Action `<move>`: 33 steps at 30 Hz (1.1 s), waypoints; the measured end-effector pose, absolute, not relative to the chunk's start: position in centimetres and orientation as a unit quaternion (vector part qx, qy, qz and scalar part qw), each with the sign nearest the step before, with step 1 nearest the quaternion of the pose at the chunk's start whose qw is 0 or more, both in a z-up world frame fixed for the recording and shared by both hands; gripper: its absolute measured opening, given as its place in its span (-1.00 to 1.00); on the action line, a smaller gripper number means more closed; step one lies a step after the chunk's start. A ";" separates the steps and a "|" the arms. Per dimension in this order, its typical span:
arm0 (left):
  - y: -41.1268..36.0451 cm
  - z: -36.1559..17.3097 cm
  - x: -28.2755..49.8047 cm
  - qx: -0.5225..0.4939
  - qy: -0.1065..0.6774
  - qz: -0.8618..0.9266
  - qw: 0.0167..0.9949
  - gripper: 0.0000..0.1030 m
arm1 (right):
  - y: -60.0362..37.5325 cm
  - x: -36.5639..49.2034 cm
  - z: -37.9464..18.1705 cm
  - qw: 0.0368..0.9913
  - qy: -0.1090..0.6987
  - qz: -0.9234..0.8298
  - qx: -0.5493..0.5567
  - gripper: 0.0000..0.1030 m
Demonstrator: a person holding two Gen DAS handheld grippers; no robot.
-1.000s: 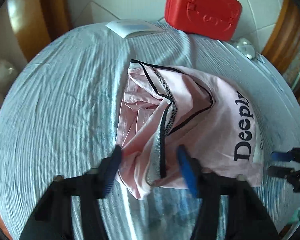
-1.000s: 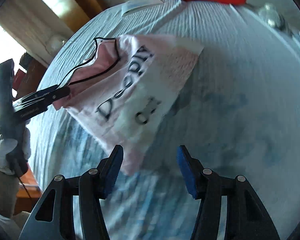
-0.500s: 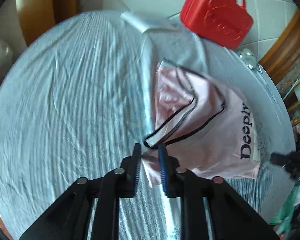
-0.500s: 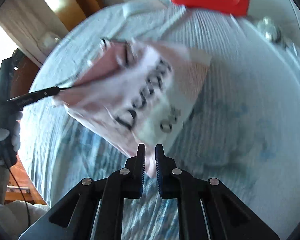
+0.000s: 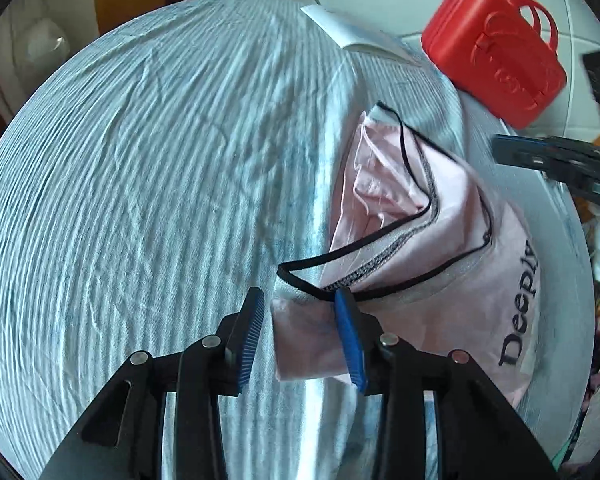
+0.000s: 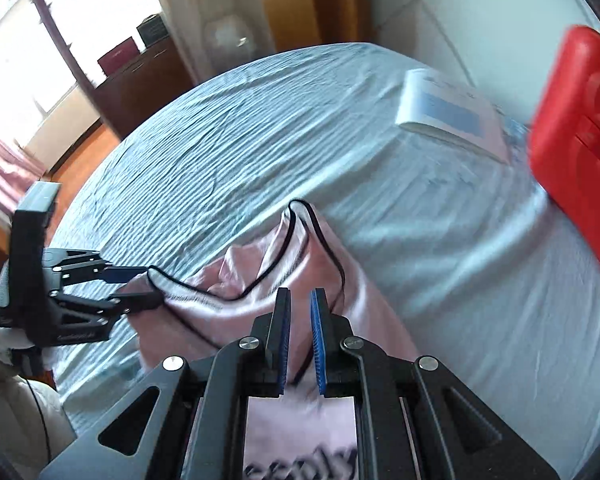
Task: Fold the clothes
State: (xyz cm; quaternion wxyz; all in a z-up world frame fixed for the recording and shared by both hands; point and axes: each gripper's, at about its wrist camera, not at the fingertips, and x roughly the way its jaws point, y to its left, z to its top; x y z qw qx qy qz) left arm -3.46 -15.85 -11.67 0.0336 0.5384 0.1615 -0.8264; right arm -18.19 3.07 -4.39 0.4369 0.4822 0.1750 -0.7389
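Here we saw the pink garment (image 5: 432,240) bunched on the tabletop (image 5: 140,200), its near-left corner between our left gripper (image 5: 300,332)'s wide jaws; our right gripper (image 6: 300,340)'s jaws narrow, over its right side, nothing visibly between them.

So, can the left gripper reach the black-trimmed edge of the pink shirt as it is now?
Probably yes. The left gripper is open, and the pink shirt has its black-trimmed edge lying just ahead of the fingertips on the bedsheet, with nothing between them.
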 end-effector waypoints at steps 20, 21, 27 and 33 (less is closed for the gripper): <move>-18.9 -10.2 0.5 0.547 0.184 -0.815 0.043 -0.23 | 2.4 -20.0 -2.6 0.394 0.118 -0.790 0.455 -0.43; -19.2 -9.5 0.4 0.541 0.178 -0.821 0.040 -0.22 | 4.3 -19.1 -2.0 0.376 0.101 -0.798 0.460 -0.32; -17.4 -7.0 -4.7 0.514 0.109 -0.850 -0.029 -0.22 | 15.0 -12.9 -4.2 0.246 0.018 -0.816 0.522 -0.24; -12.4 -9.2 -11.2 0.522 0.074 -0.844 -0.096 -0.22 | 20.0 -6.9 -7.0 0.170 -0.071 -0.814 0.550 -0.24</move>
